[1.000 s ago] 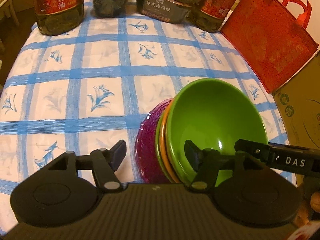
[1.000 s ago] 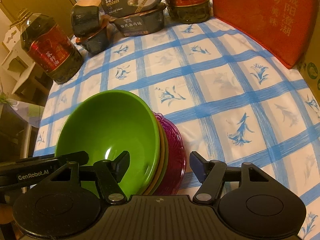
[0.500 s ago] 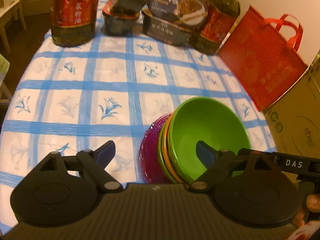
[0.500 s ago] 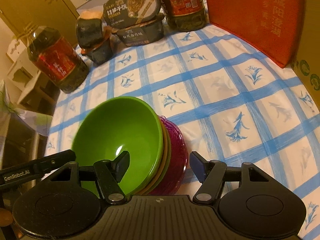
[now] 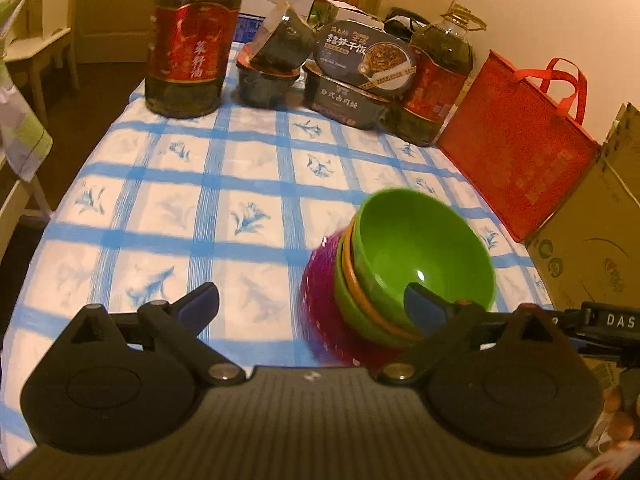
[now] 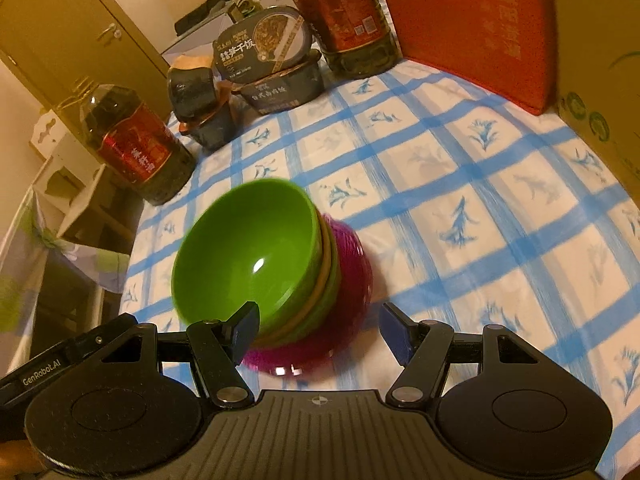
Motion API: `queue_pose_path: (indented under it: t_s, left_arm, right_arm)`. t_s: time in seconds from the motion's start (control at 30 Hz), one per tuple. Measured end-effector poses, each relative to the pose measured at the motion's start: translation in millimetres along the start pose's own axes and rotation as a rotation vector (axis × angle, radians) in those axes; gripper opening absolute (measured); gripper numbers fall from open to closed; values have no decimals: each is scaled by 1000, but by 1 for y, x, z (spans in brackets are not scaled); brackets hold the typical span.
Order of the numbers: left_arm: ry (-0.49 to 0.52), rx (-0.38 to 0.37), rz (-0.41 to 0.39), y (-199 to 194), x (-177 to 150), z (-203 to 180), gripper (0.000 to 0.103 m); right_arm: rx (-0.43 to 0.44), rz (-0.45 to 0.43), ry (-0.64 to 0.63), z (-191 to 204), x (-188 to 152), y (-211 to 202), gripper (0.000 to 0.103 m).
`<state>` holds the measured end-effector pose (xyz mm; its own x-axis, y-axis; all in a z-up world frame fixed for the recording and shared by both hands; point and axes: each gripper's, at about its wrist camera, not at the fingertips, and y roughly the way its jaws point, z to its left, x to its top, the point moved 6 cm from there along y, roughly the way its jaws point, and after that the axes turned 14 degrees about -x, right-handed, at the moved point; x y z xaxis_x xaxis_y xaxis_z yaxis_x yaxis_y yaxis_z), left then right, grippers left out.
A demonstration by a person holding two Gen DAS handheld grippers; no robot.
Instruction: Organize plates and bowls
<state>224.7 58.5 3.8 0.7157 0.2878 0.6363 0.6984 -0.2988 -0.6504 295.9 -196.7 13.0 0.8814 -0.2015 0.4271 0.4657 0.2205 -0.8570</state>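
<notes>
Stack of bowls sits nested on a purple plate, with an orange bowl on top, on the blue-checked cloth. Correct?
Not quite: the top bowl is green, as the right wrist view shows. The orange bowl shows only as a rim lower in the stack. The purple plate and blue-checked cloth are right.

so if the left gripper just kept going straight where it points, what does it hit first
Most likely the bare tablecloth between its open fingers; the bowl stack sits off to its right finger's side. Depth is hard to judge.
</notes>
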Motion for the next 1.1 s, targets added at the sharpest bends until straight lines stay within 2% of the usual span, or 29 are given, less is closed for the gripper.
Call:
queue_pose_path:
  t_s: [0.1, 0.37, 0.5, 0.7, 0.8, 0.9, 1.1]
  left_arm:
    - [18, 20, -4, -8, -17, 0, 99]
    - [58, 9, 21, -24, -67, -12, 99]
    - [73, 51, 23, -31, -91, -11, 99]
    - [66, 86, 70, -38, -123, -5, 99]
    - [23, 74, 92, -41, -134, -4, 99]
    - [27, 106, 113, -46, -140, -8, 99]
    - [55, 78, 89, -51, -143, -20, 99]
  right_arm:
    - [-21, -25, -16, -6, -20, -6, 66]
    - [-42, -59, -104, -2, -69, -14, 66]
    - [-62, -76, -170, 2, -90, -18, 66]
    - [-86, -87, -219, -1, -114, -25, 66]
    - [-97, -79, -261, -1, -128, -26, 66]
    - [-116, -75, -293, -1, -141, -25, 66]
    - [-119, -77, -294, -1, -153, -27, 66]
